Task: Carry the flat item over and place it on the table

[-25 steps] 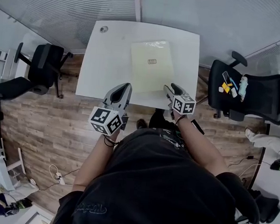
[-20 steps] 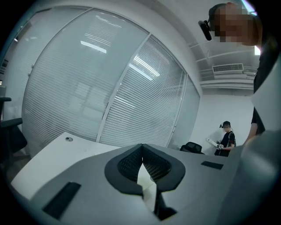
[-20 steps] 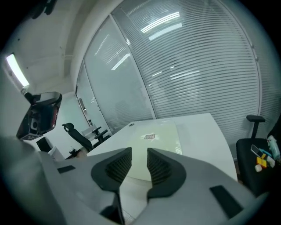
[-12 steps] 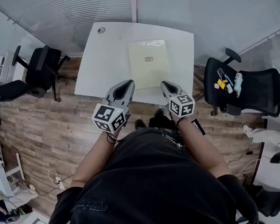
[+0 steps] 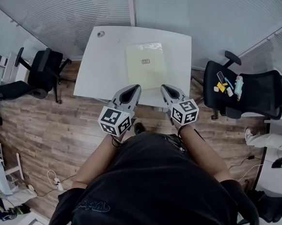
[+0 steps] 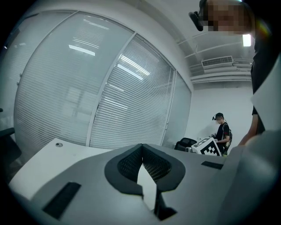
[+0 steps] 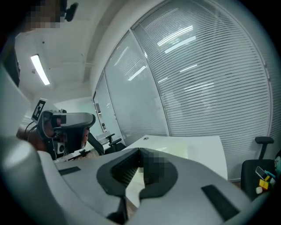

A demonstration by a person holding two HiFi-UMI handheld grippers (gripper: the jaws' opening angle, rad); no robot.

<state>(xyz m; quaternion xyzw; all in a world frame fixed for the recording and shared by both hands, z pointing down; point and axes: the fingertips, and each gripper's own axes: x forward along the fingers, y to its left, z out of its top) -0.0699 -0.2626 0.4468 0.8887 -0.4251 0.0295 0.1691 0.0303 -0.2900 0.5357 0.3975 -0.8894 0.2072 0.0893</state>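
1. Looking down in your head view, you will find the flat item (image 5: 146,64), a pale yellow sheet-like thing with a small mark at its middle. It lies flat on the white counter (image 5: 103,70), right of centre, with its near edge a little back from the counter's near edge, so the placing looks already done
2. Your left gripper (image 5: 132,89) hangs by the counter's near edge, just beside the item's near left corner in that view. Its fingers (image 6: 125,169) meet at the tips with nothing between them
3. Your right gripper (image 5: 166,90) hangs by the item's other near corner. Its fingers (image 7: 117,173) have just been closing and now stand together, also on nothing
4. Neither gripper appears to touch the item; both gripper views look out over the counter top
5. Expect the item to be light and thin, and likely to sag or fold if you lift it by one corner. It lies flush on a smooth top, so fingers will struggle to get under it
6. If you must move it again, slide it until its near edge overhangs the counter, then pinch that edge close to both near corners, one gripper each, and keep it level
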